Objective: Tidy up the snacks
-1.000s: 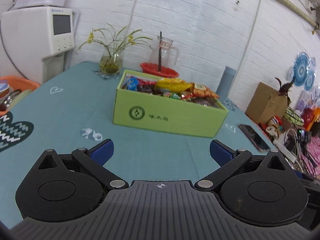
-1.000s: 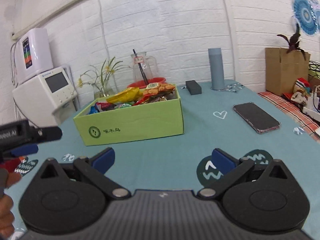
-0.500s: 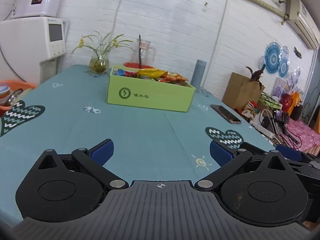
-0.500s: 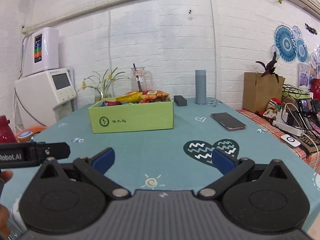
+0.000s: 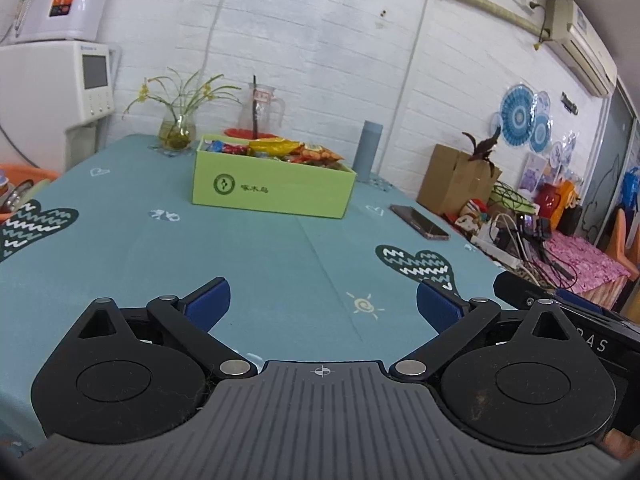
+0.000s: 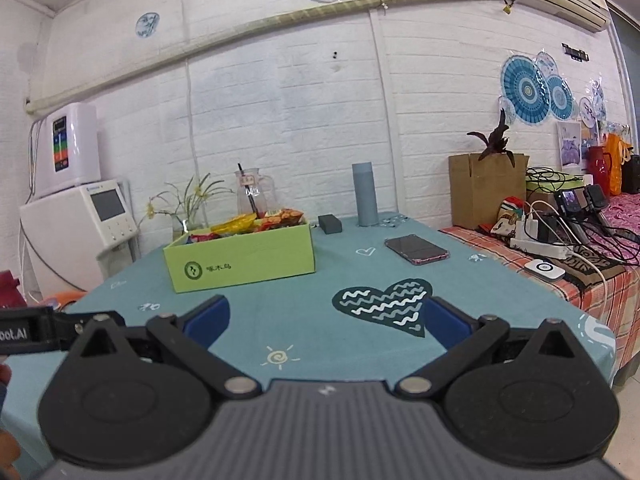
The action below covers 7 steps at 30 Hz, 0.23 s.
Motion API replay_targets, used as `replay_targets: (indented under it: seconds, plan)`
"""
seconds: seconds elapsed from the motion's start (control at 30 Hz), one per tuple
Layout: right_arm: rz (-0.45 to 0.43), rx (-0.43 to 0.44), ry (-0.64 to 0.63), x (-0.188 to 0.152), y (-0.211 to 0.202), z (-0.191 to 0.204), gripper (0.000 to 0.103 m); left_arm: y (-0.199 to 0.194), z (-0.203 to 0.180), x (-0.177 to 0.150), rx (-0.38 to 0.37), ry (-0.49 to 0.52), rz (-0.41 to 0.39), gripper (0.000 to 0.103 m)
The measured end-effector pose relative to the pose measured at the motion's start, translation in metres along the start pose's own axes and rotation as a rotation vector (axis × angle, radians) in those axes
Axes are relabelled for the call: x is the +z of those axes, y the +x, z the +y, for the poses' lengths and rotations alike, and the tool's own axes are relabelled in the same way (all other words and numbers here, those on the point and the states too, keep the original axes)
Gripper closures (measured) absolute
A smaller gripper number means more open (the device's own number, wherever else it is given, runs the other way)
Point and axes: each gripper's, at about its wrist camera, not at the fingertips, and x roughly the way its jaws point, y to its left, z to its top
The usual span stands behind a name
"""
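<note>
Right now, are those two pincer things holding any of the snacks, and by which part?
Nothing is held. The left gripper and right gripper both have open jaws with only tablecloth between them. The snacks lie in the green box, far ahead.

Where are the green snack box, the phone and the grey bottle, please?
green snack box point(image 6: 244, 264): right wrist view, front wall.
phone point(image 6: 416, 249): right wrist view, screen centre.
grey bottle point(image 5: 367, 151): left wrist view, mid-body.
</note>
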Motion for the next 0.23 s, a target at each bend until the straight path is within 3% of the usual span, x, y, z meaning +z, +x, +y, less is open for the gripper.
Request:
replay_targets:
  seconds: [0.23]
  plan:
    - [0.016,0.005,-0.020,-0.0074,0.0036,0.0066,0.000,-0.0017,-0.0100,-0.0056,0.088,0.066,-0.042,0.011]
